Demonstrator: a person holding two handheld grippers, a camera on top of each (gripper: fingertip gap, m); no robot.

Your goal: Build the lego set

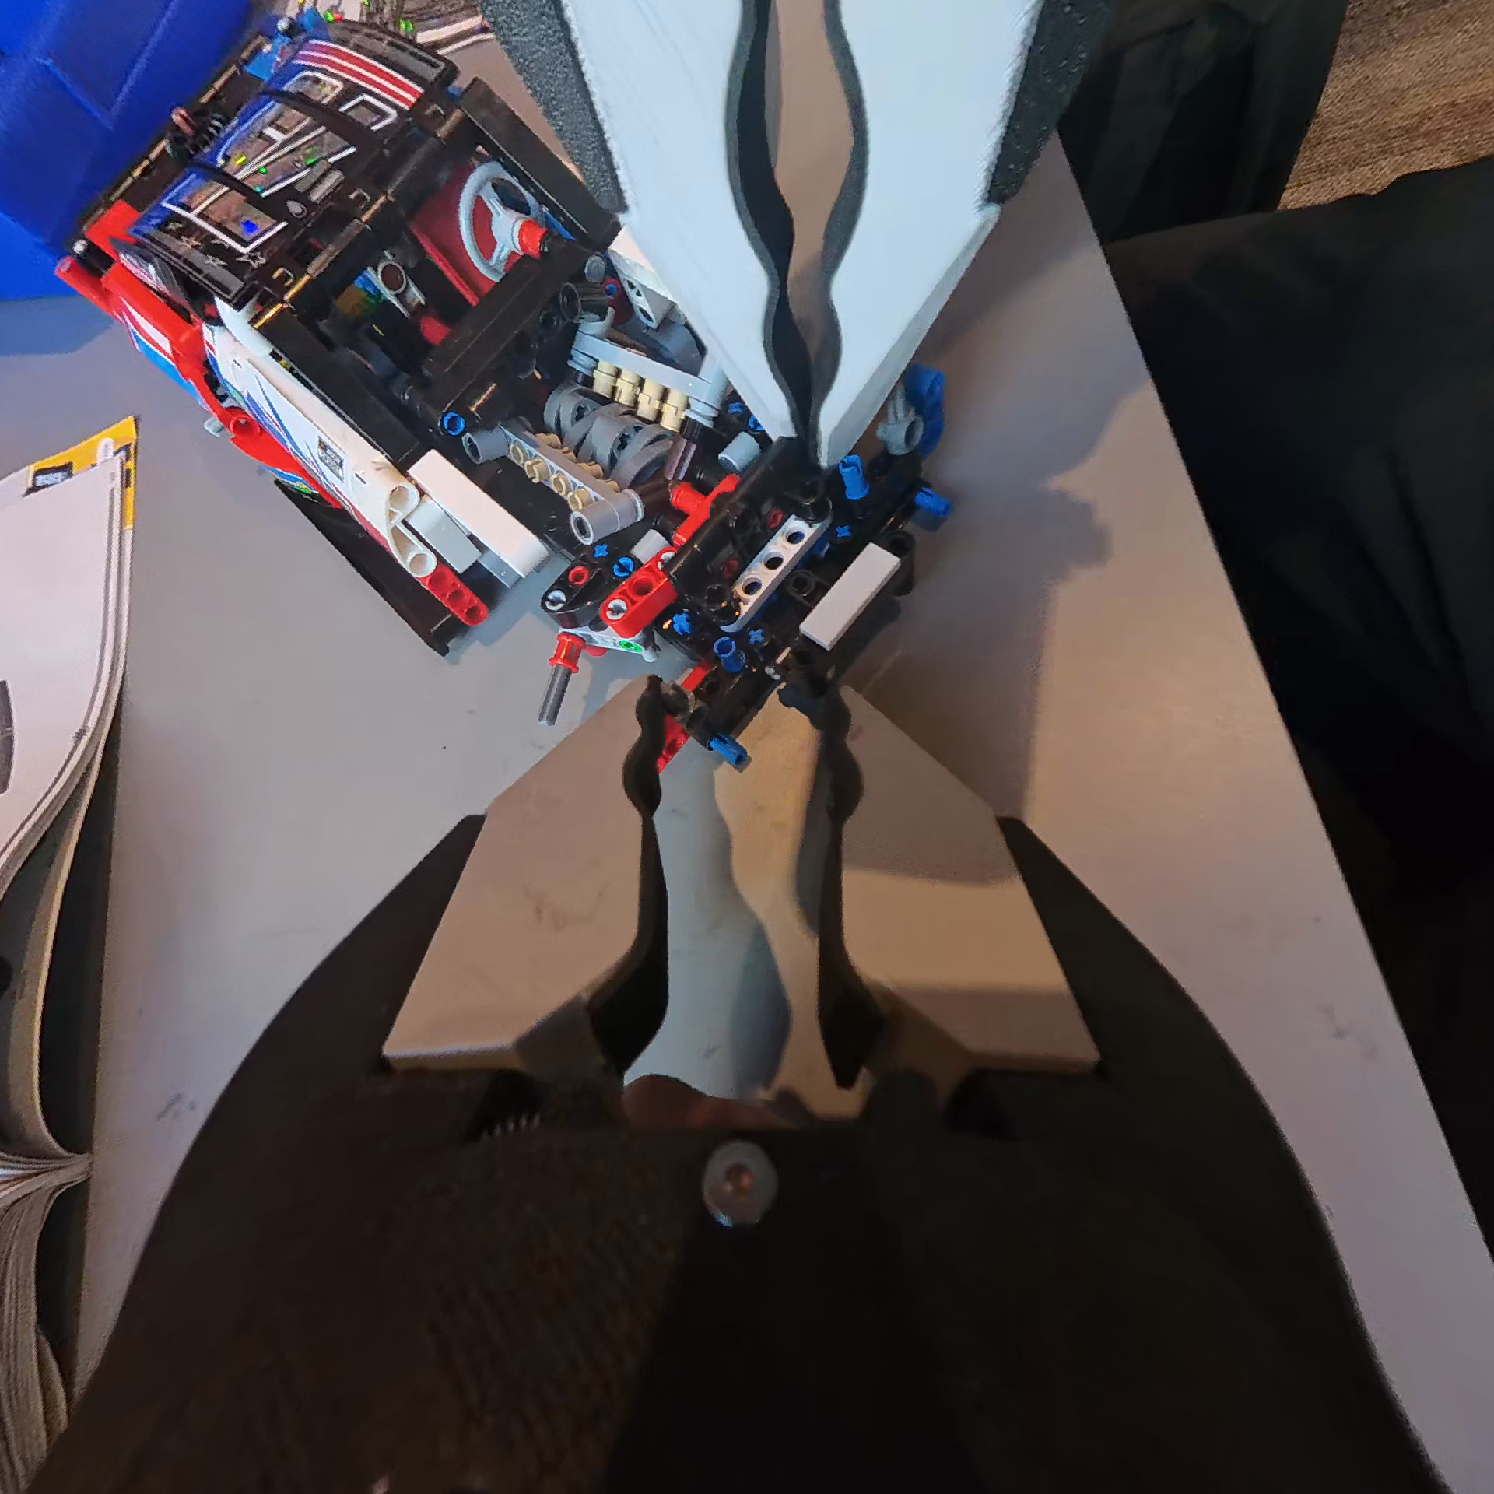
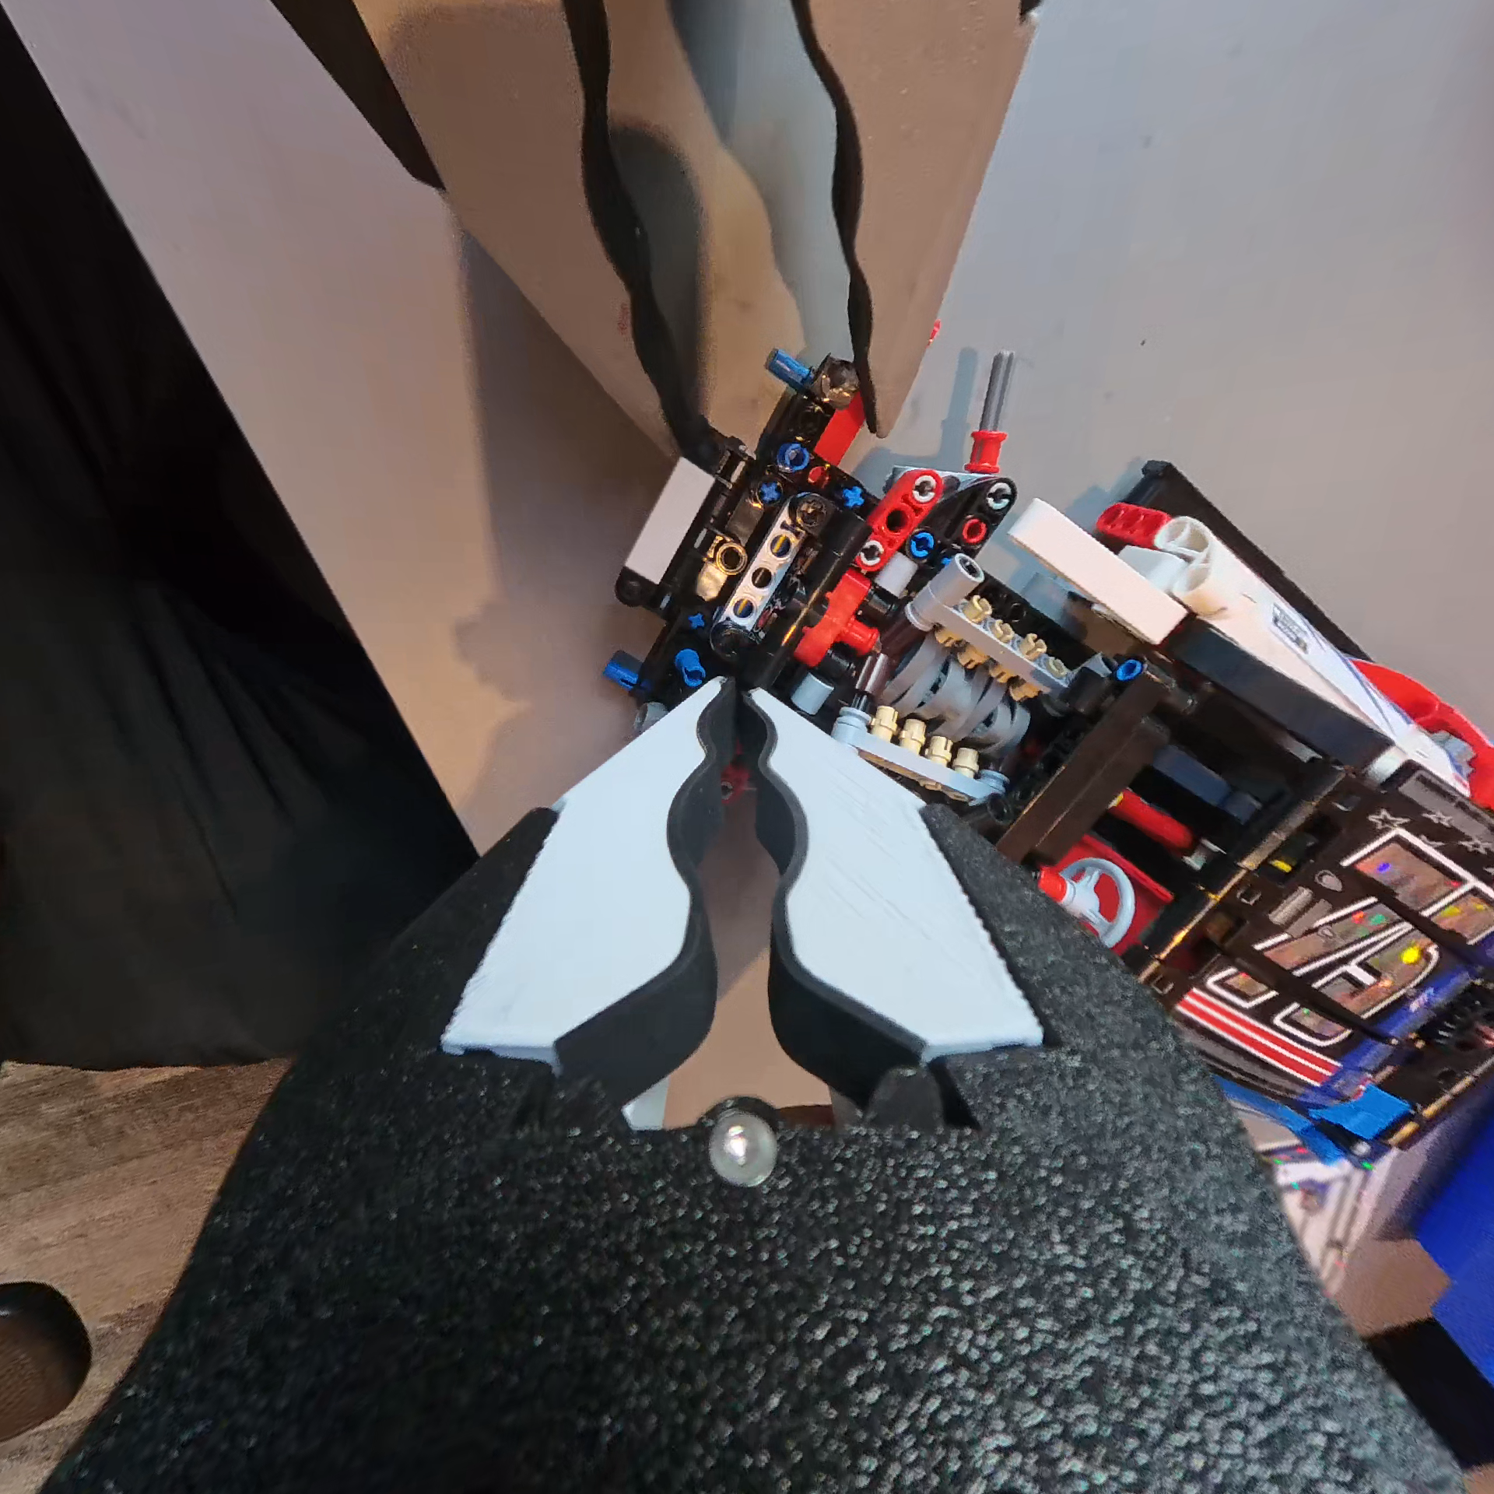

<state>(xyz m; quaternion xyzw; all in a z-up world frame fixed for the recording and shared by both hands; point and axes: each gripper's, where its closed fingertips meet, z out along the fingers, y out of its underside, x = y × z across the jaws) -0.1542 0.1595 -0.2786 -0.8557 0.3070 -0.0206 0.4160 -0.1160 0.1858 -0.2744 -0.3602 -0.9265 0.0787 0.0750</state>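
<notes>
A partly built Lego car [image 1: 323, 267] in black, red, white and blue lies on the grey table [image 1: 283, 768], with its grey engine block showing. It also shows in the right wrist view [image 2: 1213, 808]. At its end near the table edge is a black pin-studded frame section [image 1: 776, 566], also seen from the other side [image 2: 768, 566]. My left gripper [image 1: 740, 711] clasps the near end of this frame between its tan fingers; it also shows in the right wrist view [image 2: 788, 432]. My right gripper [image 2: 740, 699], with pale blue fingers, is pinched nearly shut on the frame's opposite edge, as the left wrist view shows [image 1: 808, 457].
An open instruction booklet [image 1: 56, 647] lies at the left. A blue bin [image 1: 81, 81] stands behind the car and shows again in the right wrist view [image 2: 1455, 1253]. The table edge [image 1: 1213, 647] runs just right of the frame, with dark fabric beyond. A grey axle [image 1: 558, 687] sticks out beside the frame.
</notes>
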